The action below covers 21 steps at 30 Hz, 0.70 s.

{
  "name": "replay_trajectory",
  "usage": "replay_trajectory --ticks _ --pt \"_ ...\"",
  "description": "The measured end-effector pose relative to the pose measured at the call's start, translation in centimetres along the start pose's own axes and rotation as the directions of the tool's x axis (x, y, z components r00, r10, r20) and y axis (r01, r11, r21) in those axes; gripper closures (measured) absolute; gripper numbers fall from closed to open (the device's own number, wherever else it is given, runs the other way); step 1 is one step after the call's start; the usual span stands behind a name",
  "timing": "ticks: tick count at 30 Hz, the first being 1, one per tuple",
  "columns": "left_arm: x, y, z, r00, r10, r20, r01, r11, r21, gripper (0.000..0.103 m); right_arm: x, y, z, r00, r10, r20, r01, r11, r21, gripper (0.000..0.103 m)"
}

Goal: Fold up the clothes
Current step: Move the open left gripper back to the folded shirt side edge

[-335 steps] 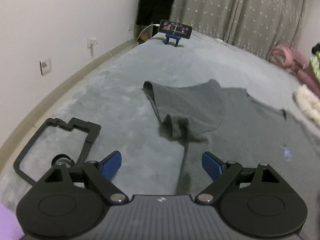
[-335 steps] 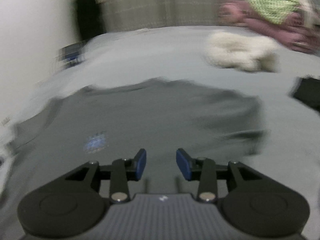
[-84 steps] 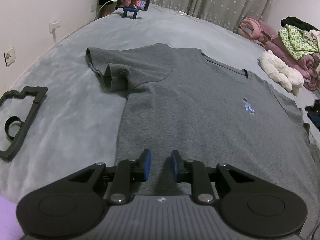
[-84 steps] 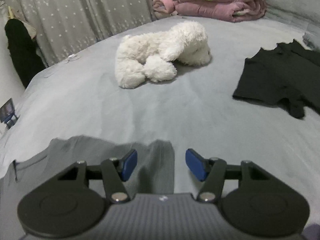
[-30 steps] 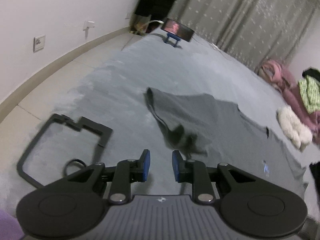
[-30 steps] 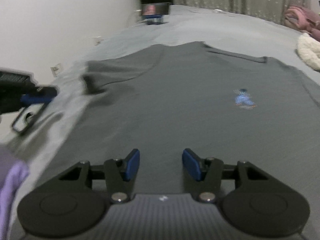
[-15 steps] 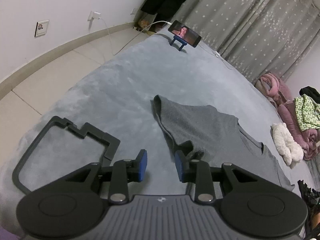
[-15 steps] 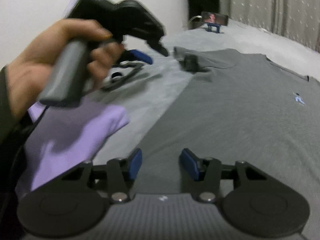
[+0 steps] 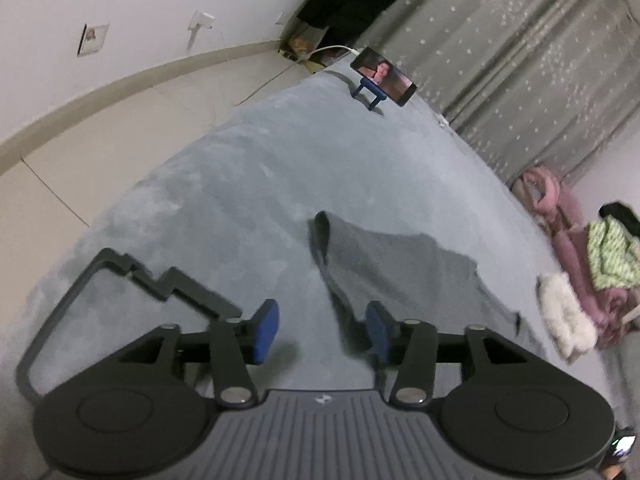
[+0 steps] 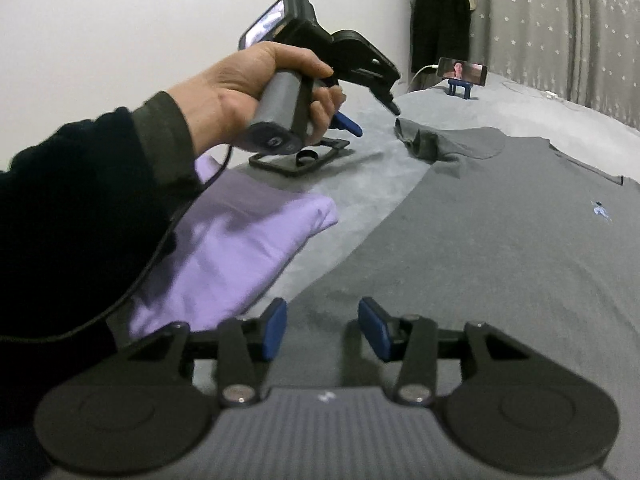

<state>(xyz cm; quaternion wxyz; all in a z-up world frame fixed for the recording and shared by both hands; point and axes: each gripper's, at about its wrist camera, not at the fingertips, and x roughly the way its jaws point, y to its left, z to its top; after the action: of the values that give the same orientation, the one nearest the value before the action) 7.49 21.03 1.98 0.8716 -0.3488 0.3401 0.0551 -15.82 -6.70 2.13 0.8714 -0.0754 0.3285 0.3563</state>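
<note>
You are holding the left gripper (image 9: 322, 330) with its jaws apart and empty, aimed at the bunched sleeve of the grey T-shirt (image 9: 400, 256) at frame centre; in the right wrist view that shirt is spreading across the right half, and the right gripper (image 10: 322, 326) is hovering open over its hem, beside a folded lilac garment (image 10: 236, 248) at left

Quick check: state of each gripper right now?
Left gripper: open, holding nothing, above the grey T-shirt sleeve.
Right gripper: open, holding nothing, over the shirt hem.
</note>
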Motion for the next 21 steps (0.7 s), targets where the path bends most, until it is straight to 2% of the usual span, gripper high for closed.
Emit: replay_trajectory --ticks 5,8,10,15,19,21 --pt "2.1 -0.8 1.3 0.999 -0.051 -0.018 0.051 0.999 -0.006 0.034 -0.4 0.1 -0.5 1.0 0.021 0.01 -0.022 1.0 0.019 0.058" --pt "3.8 -0.6 2.2 0.99 -0.133 -0.051 0.131 0.99 -0.043 0.033 -0.6 0.1 -0.9 0.999 0.031 0.013 -0.031 0.999 0.032 0.058" --pt "4.9 -0.4 2.8 0.988 -0.141 -0.054 0.138 0.989 -0.061 0.033 -0.7 0.1 -1.2 0.999 0.036 0.015 -0.037 0.999 0.04 0.058" --pt "7.0 -0.1 3.5 0.995 -0.071 -0.074 0.069 0.997 -0.029 0.035 -0.5 0.0 -1.6 0.998 0.058 0.03 -0.06 0.997 0.056 0.058" --pt "7.8 -1.0 3.4 0.996 -0.05 -0.07 0.054 0.997 0.048 0.037 -0.1 -0.5 -1.9 0.997 0.067 0.033 -0.07 0.994 0.079 0.06" --pt "8.4 -2.2 3.2 0.997 -0.01 -0.071 0.017 0.995 0.095 0.038 0.0 -0.5 -2.1 0.997 0.069 0.037 -0.072 0.993 0.09 0.06"
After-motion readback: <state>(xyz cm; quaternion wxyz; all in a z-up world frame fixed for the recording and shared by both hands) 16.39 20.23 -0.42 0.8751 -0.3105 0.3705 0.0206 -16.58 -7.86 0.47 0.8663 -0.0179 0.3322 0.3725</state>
